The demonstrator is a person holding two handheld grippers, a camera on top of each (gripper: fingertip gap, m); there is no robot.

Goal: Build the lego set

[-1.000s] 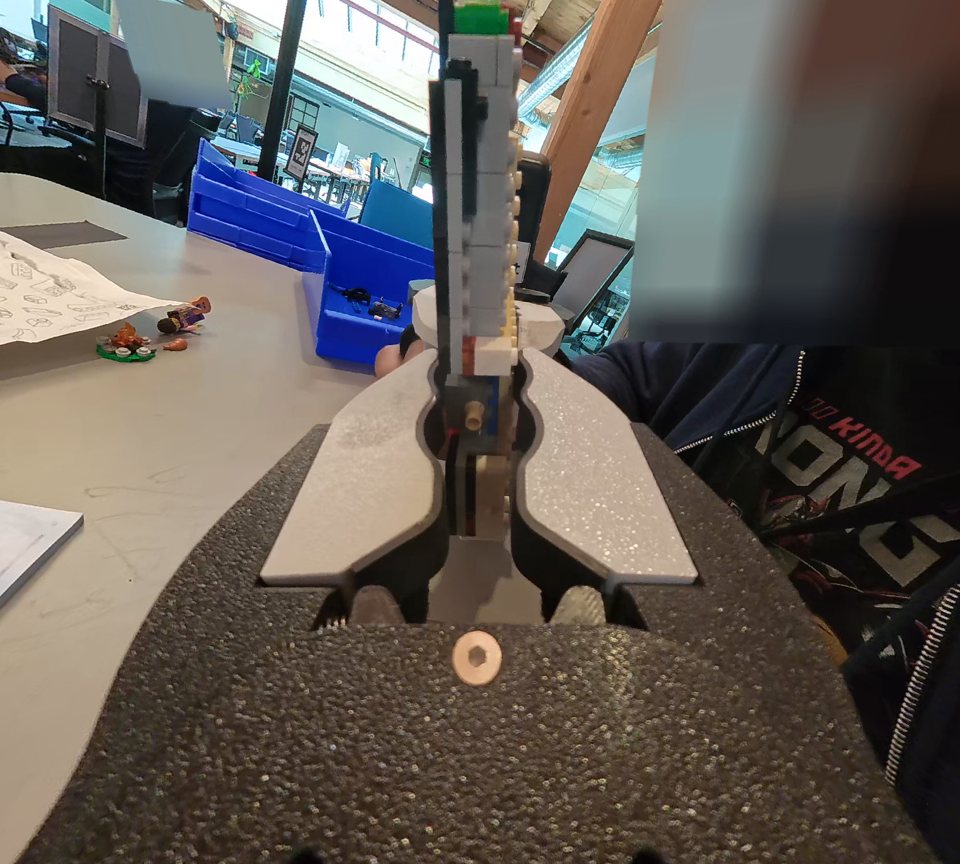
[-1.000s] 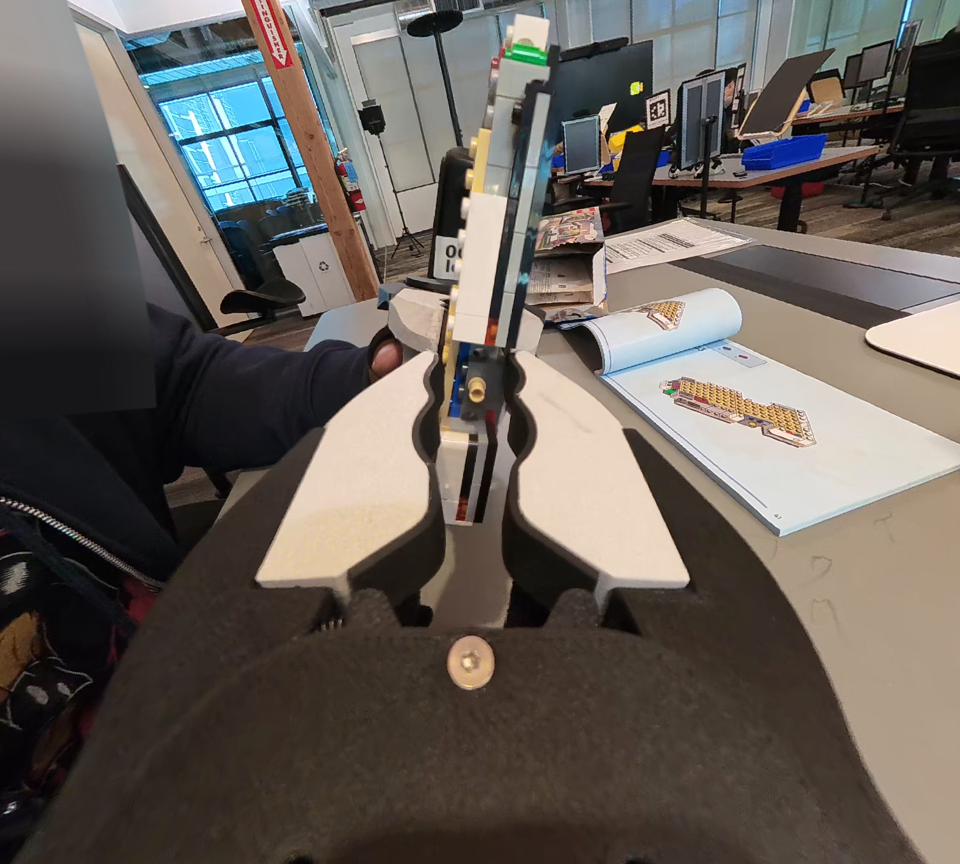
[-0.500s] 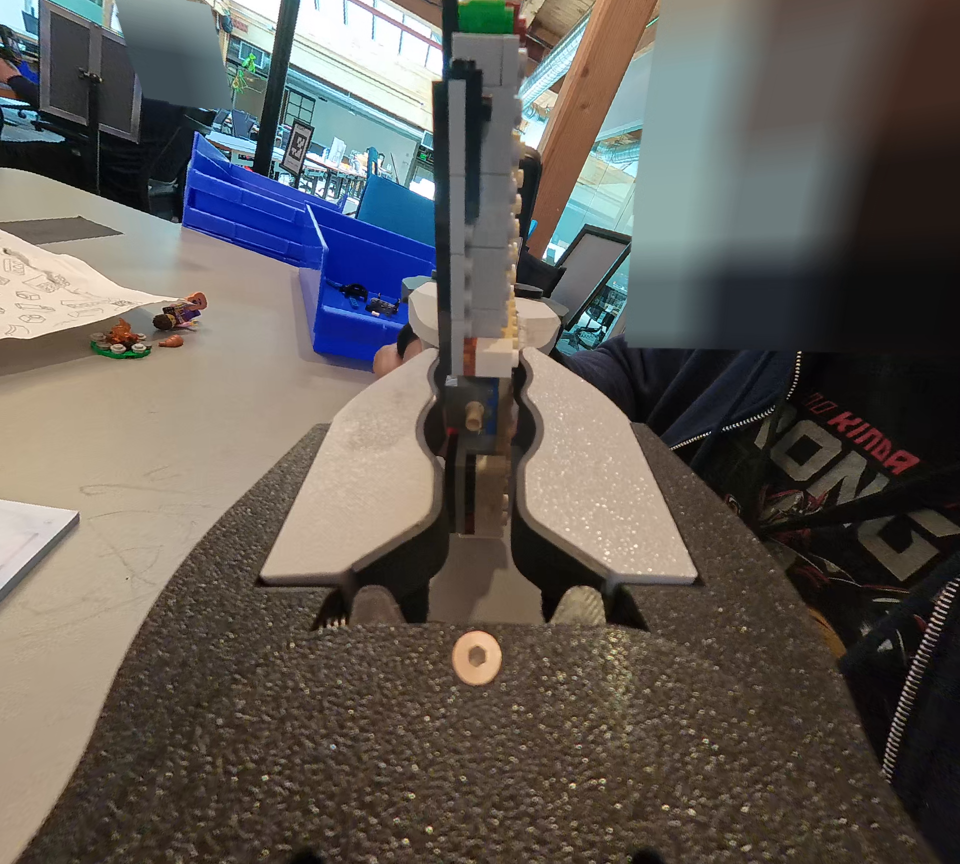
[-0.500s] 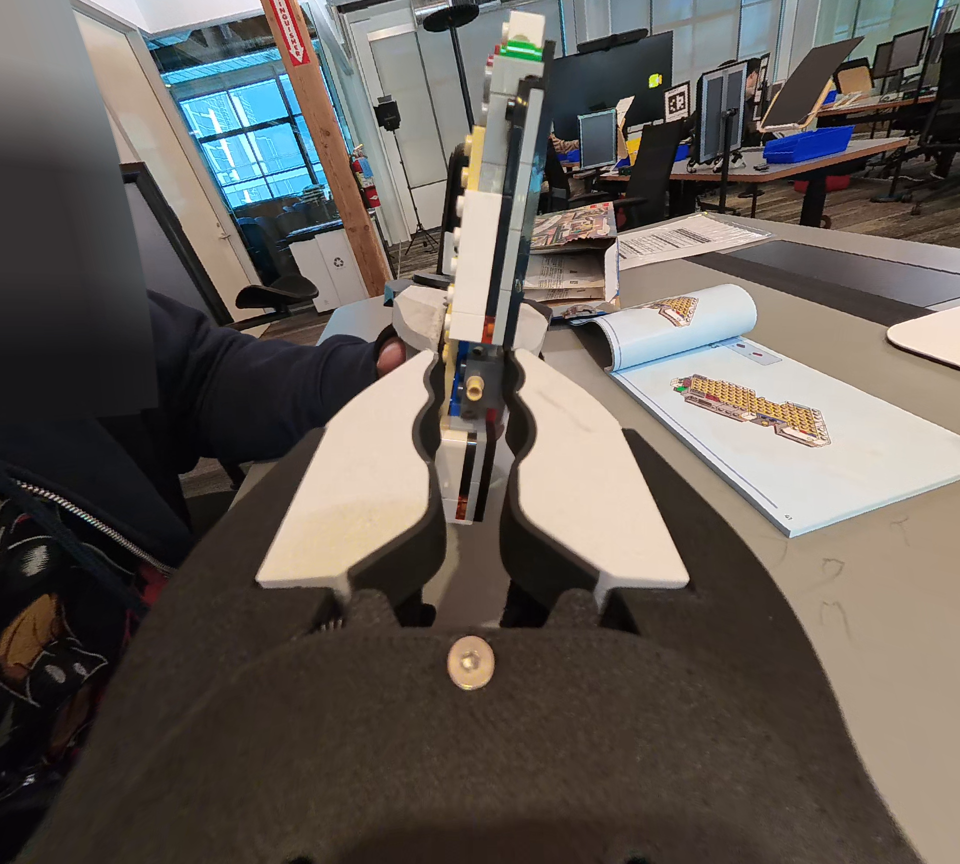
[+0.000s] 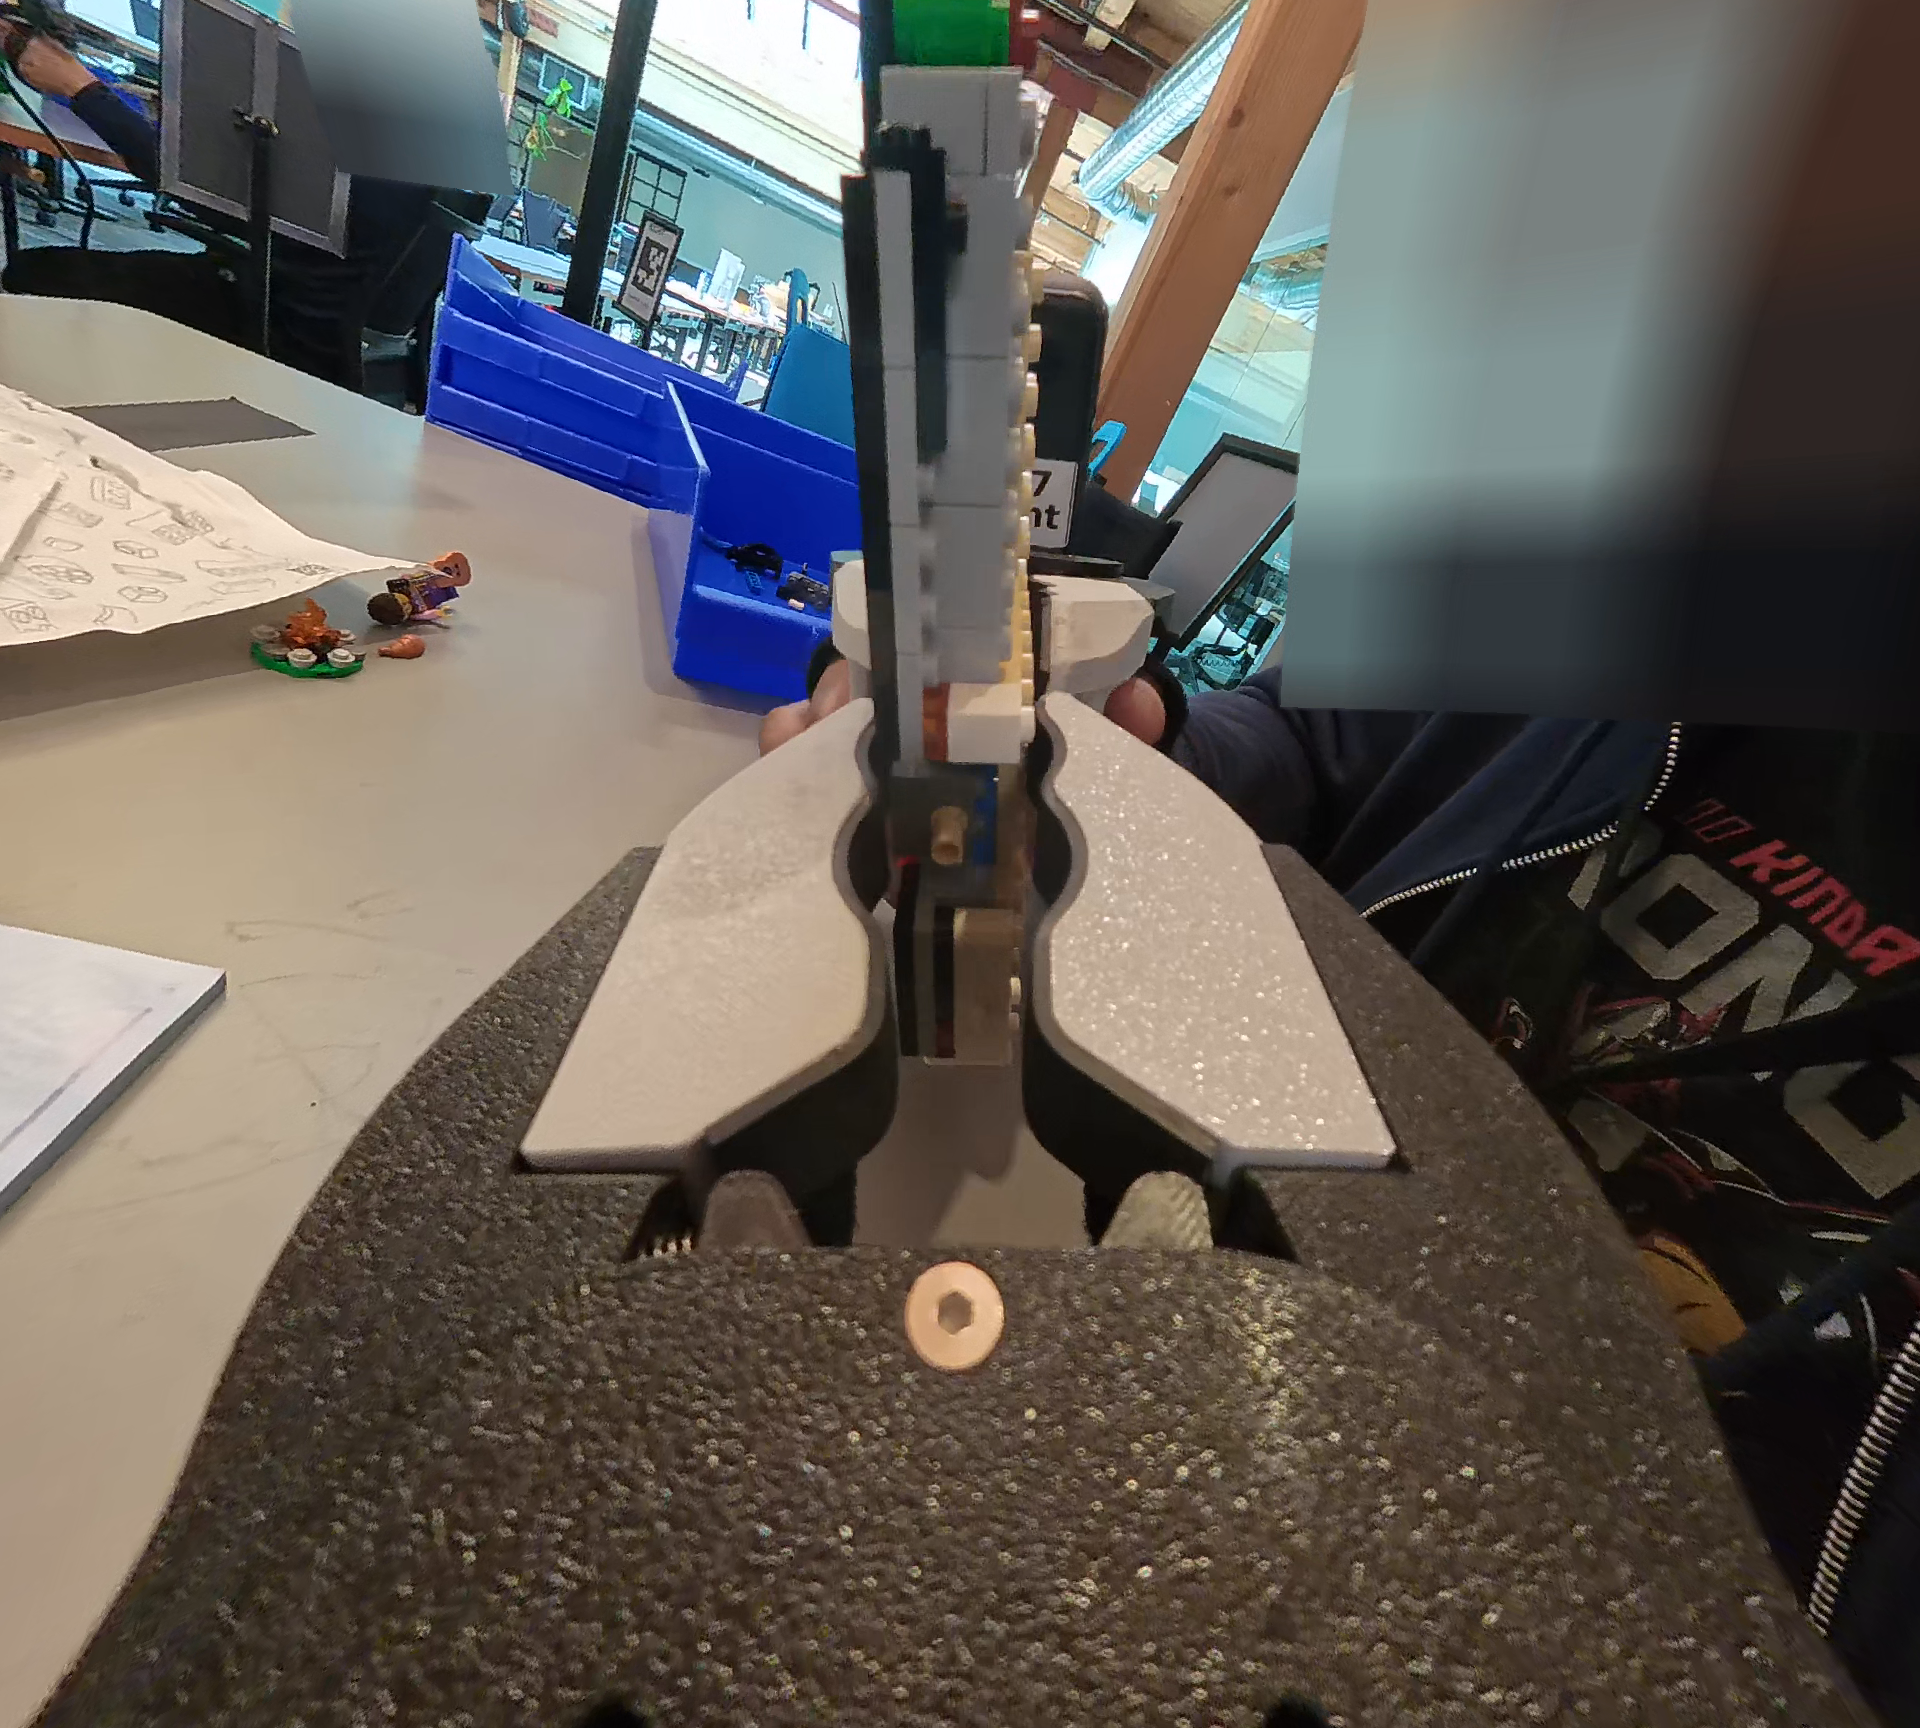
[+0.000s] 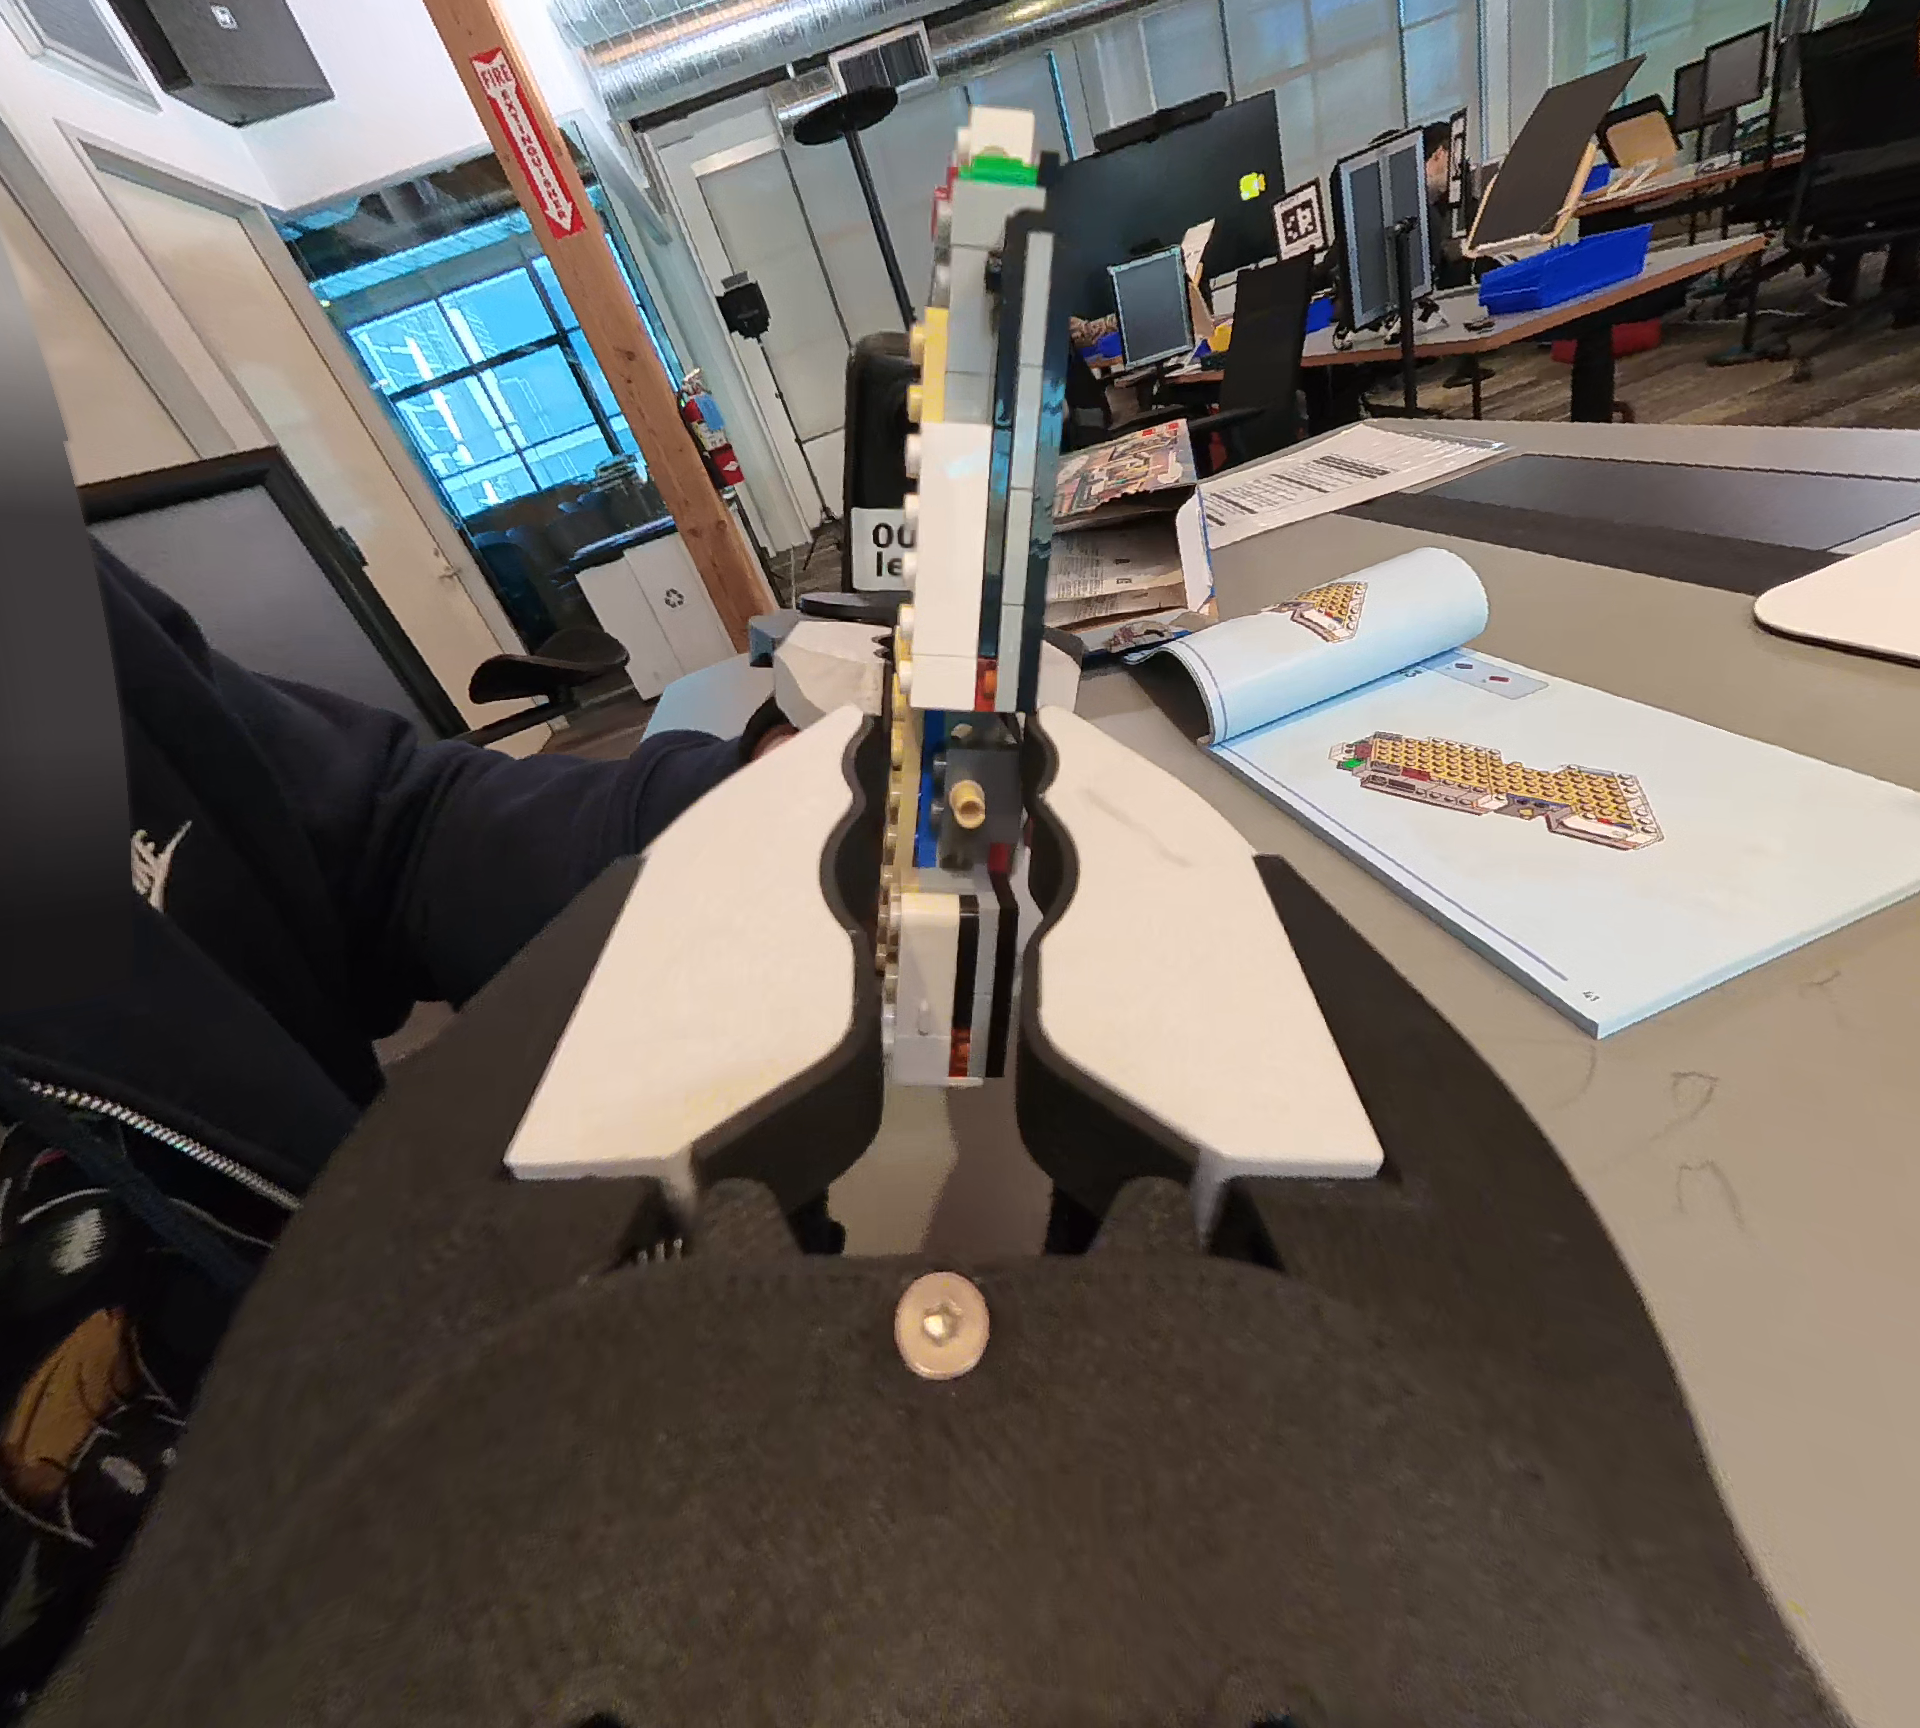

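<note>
A long, flat brick model in grey, white, black and tan with a green piece near its top (image 5: 951,431) stands edge-on, held off the table between the two grippers. My left gripper (image 5: 951,733) is shut on one side of its lower part, both pads pressed against it. My right gripper (image 6: 951,722) is shut on the same model (image 6: 982,483) from the opposite side. In the left wrist view the right gripper's white fingertips (image 5: 1091,629) show behind the model. In the right wrist view the left gripper's fingertips (image 6: 826,660) show behind it too.
Blue bins (image 5: 623,411), a printed sheet (image 5: 104,556) and small loose brick figures (image 5: 312,639) lie on the grey table to the left. An open instruction booklet (image 6: 1507,795) and a box with leaflets (image 6: 1122,525) lie to the right. A person's dark sleeve (image 6: 364,795) is close by. Left and right tips are no more than a few centimetres apart.
Both grippers keep their hold on the model. The pair has drifted slightly, and the background has shifted a little in both views.
</note>
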